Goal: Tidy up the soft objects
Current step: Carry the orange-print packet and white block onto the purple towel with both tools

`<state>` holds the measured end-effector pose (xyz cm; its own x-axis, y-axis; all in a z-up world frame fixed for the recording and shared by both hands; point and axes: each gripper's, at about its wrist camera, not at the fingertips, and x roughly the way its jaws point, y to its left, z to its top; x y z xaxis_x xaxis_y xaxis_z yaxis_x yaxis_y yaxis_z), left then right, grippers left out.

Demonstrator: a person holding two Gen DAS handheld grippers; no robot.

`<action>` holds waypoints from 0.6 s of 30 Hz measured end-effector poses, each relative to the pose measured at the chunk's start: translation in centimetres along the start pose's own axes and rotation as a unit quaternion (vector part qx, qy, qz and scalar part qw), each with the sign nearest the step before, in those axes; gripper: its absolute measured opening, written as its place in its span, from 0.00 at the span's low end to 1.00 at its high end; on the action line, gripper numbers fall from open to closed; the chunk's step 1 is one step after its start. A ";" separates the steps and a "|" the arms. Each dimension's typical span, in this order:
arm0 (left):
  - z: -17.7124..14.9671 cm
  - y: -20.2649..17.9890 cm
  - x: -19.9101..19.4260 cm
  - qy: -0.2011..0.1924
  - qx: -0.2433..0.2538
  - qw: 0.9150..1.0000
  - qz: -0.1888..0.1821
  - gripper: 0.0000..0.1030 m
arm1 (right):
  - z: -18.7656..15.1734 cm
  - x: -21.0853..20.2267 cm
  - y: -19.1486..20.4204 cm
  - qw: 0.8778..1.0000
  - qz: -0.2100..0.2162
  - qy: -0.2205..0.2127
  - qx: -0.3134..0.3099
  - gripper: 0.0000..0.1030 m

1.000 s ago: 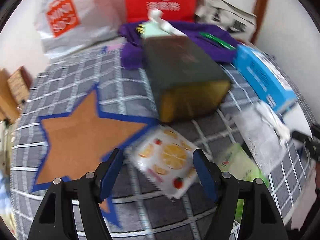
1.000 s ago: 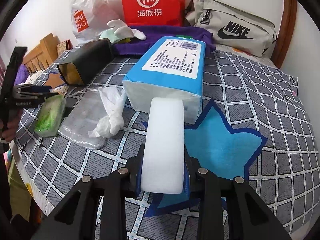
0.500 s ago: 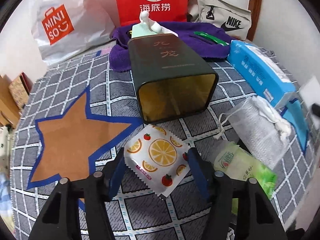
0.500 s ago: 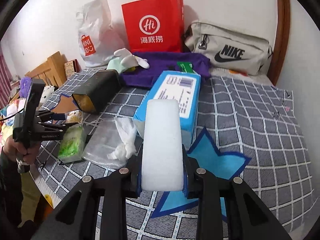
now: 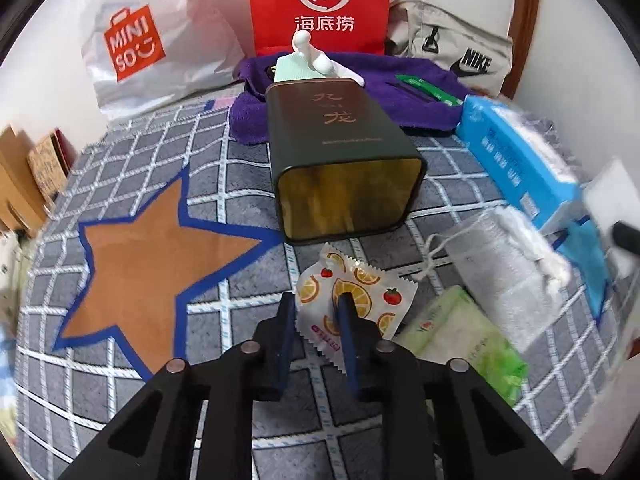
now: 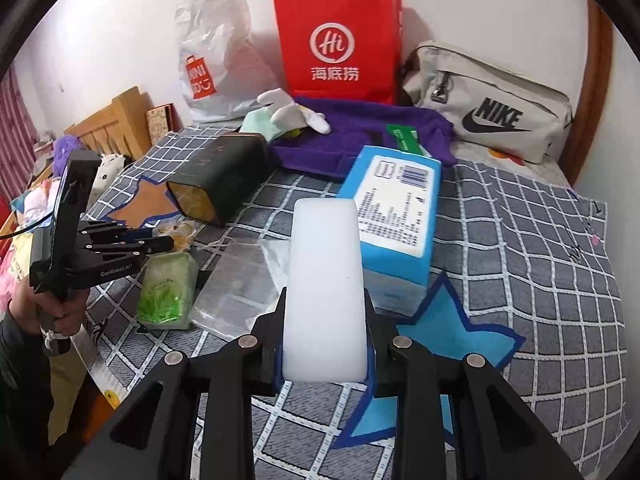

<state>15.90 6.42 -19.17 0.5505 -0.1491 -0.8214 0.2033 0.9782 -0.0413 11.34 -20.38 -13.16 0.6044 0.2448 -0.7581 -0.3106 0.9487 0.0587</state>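
A fruit-print packet [image 5: 372, 280] lies on the checked bed cover just in front of a dark tin. My left gripper [image 5: 316, 308] has its jaws closing on the packet's left half: one finger is at its left edge and the other presses into its middle. From the right wrist view, the left gripper [image 6: 160, 238] is held by a hand at the bed's left edge. My right gripper [image 6: 325, 320] is shut on a white foam block [image 6: 324, 272], held above the bed over a blue star patch [image 6: 440, 320].
A dark tin [image 5: 340, 160] lies on its side, open end toward me. A blue tissue pack [image 6: 396, 208], grey drawstring pouch [image 5: 500, 272] and green wipes pack [image 5: 464, 332] lie to the right. A brown star patch [image 5: 148, 256] is at left. A purple towel [image 5: 400, 96] and bags line the wall.
The left jaws have narrowed from wide around the fruit-print packet to pinching it. The right gripper has risen with the white block still in its grip.
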 end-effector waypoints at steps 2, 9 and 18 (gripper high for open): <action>-0.1 0.5 -0.3 0.002 -0.022 1.000 -0.013 0.18 | 0.3 0.1 0.1 1.000 0.004 0.002 -0.004 0.28; 0.5 1.4 -3.5 -0.023 -0.057 0.998 -0.025 0.08 | 2.1 0.2 -0.4 1.000 0.010 -0.002 -0.010 0.28; 2.3 2.3 -6.5 -0.054 -0.072 0.996 -0.024 0.04 | 4.7 0.4 -0.8 1.000 0.016 -0.010 -0.020 0.28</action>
<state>14.71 9.26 -12.63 0.6284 -0.2029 -0.7510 0.1173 0.9791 -0.1663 15.26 -20.09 -10.47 0.6084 0.2789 -0.7430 -0.3592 0.9316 0.0555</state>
